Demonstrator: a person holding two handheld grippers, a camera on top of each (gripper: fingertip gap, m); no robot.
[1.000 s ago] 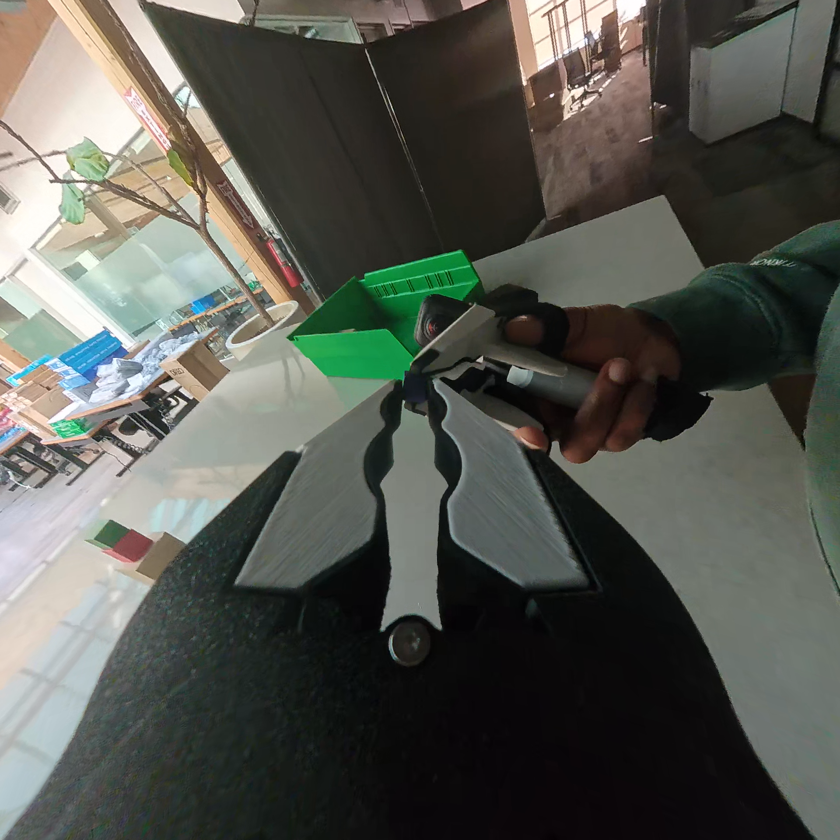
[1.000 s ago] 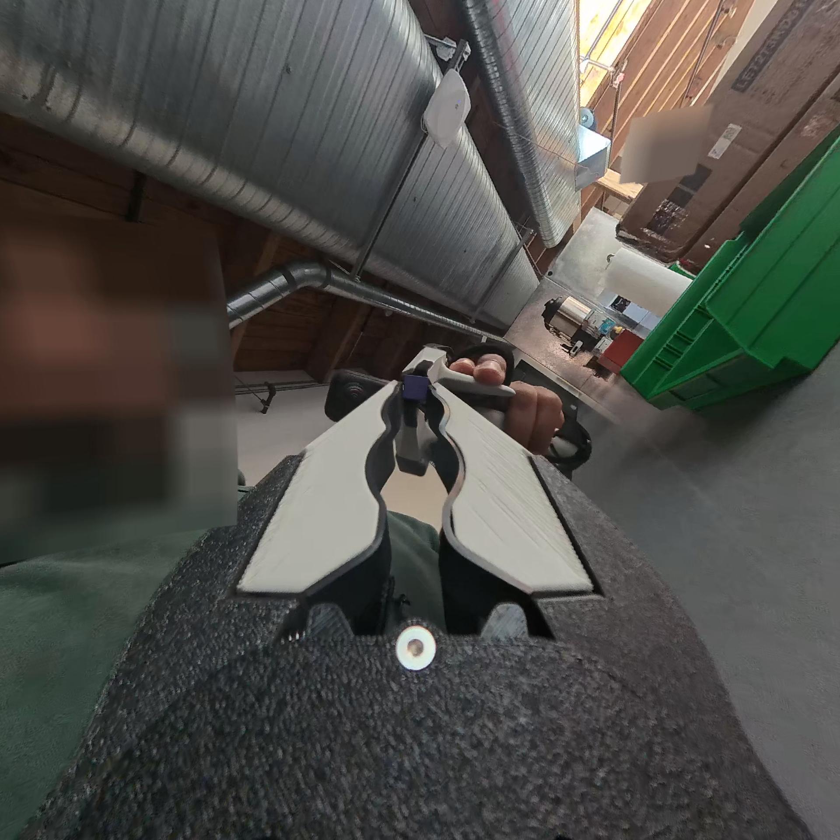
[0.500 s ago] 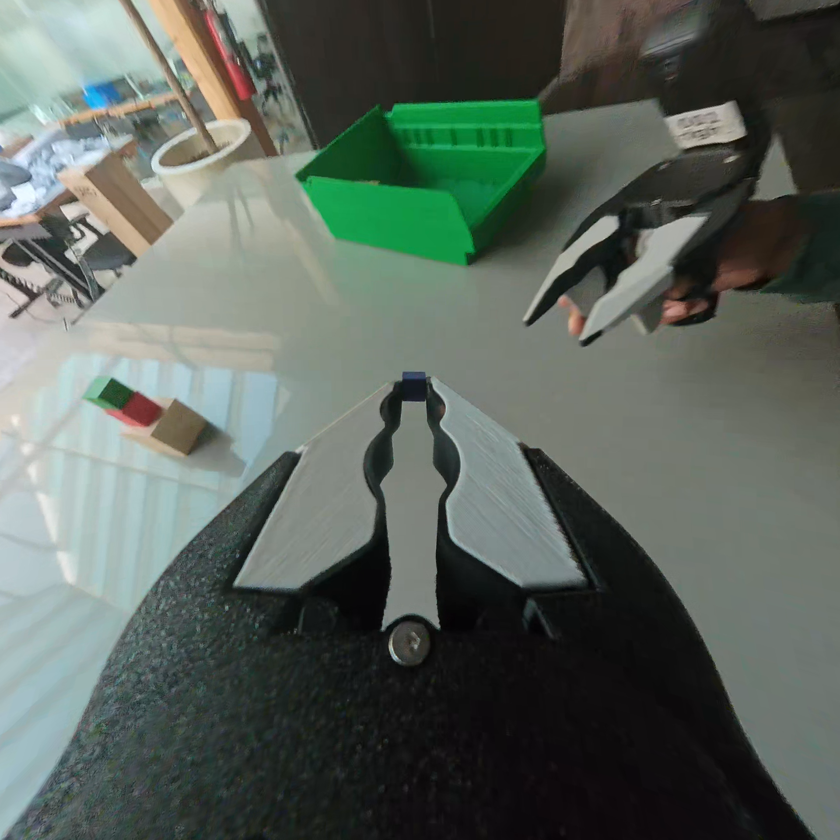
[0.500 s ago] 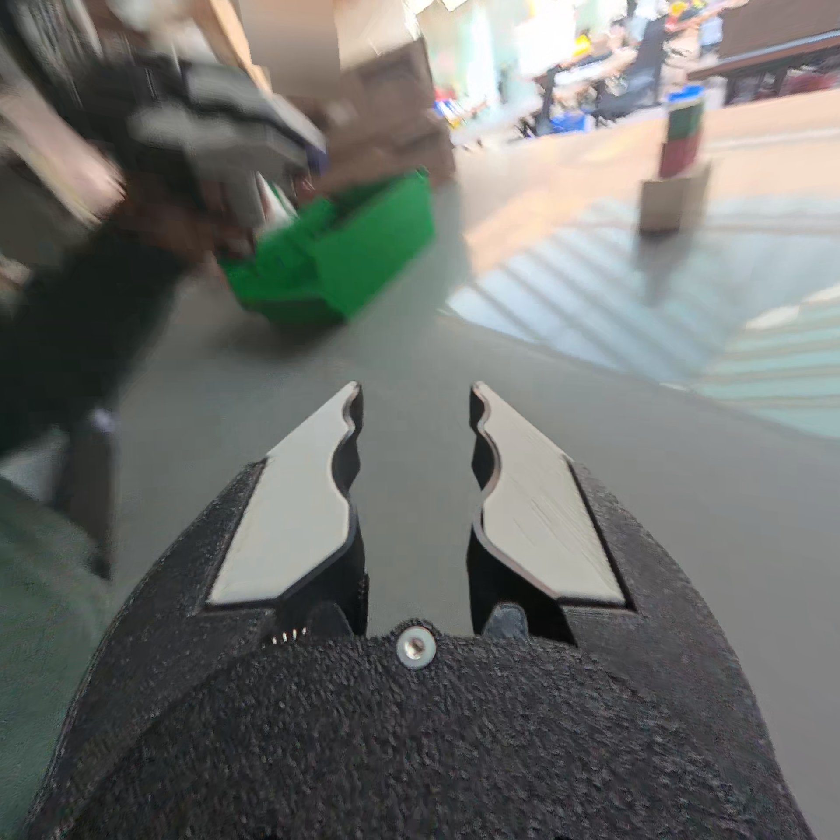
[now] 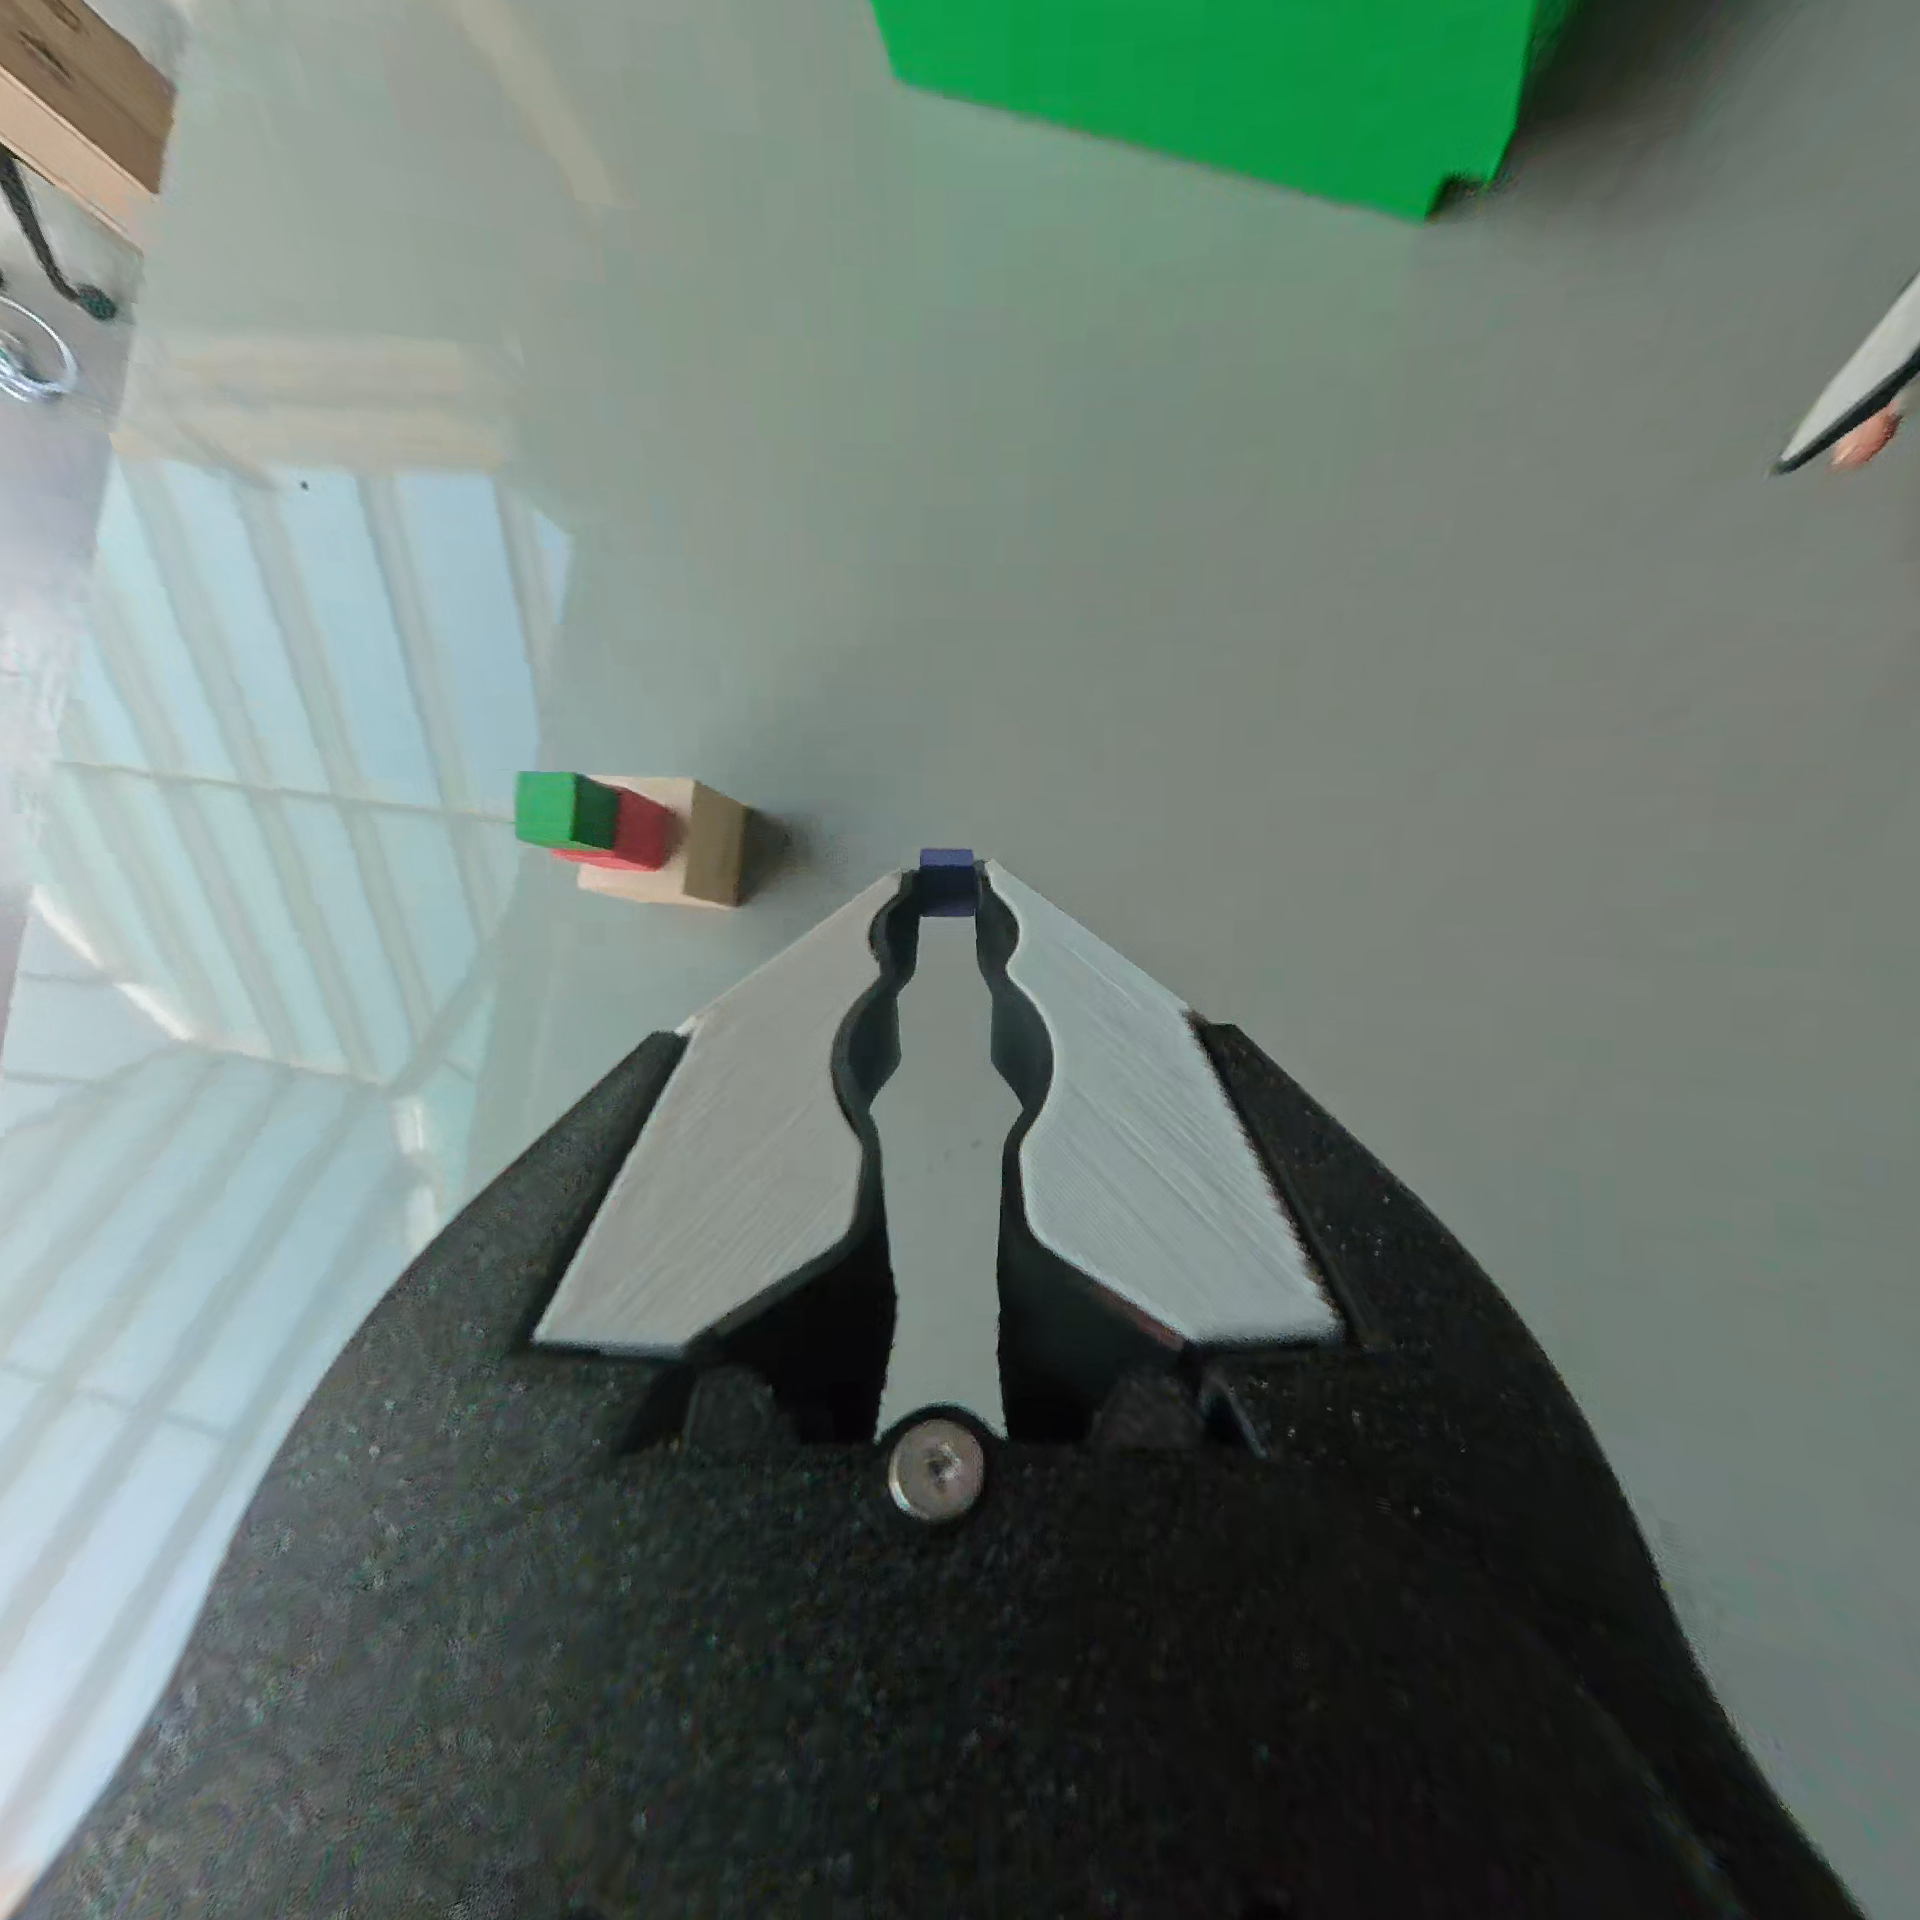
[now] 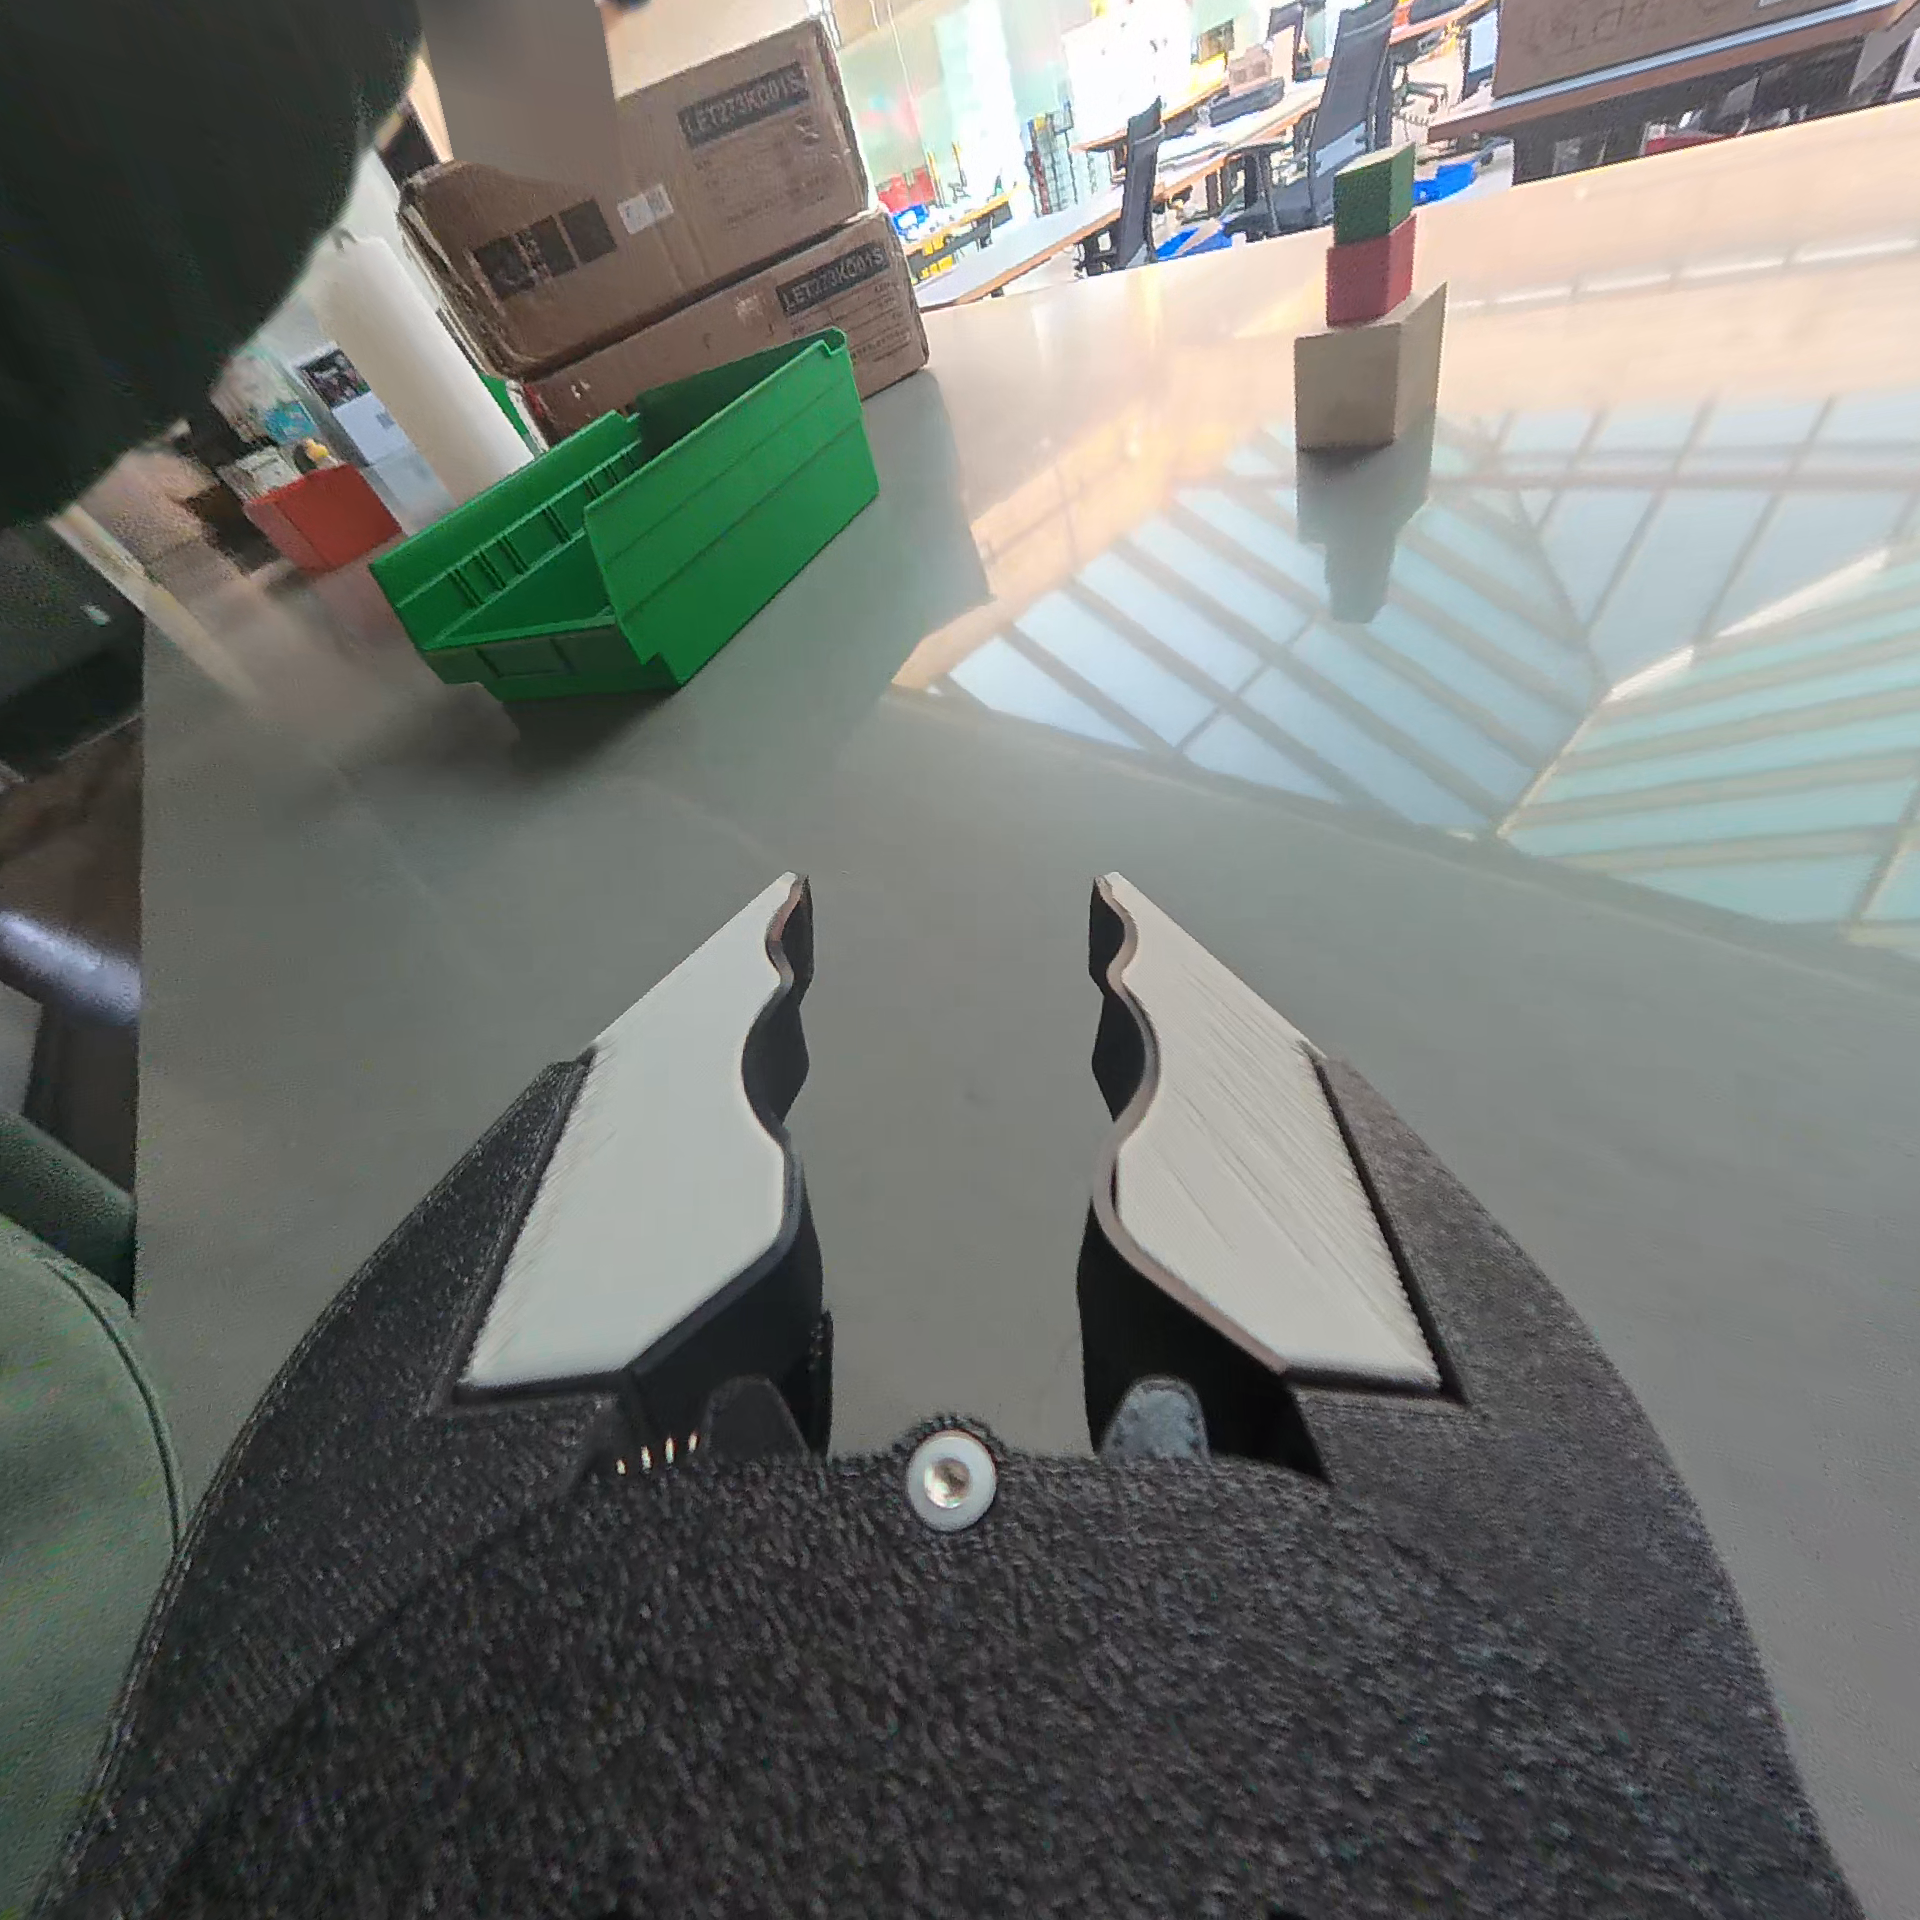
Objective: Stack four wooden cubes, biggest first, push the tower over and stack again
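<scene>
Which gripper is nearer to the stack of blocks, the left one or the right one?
Left. The left gripper, shut on a blue block, is close beside the stack of blocks. The right gripper, open, is farther back.

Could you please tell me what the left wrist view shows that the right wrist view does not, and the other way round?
Only the left wrist view shows the small blue block pinched in the left tool. Only the right wrist view shows the open, empty right tool, the cardboard boxes and the red bin. Both show the green bin, the grey table, and the green block on the red block on the wooden block.
</scene>
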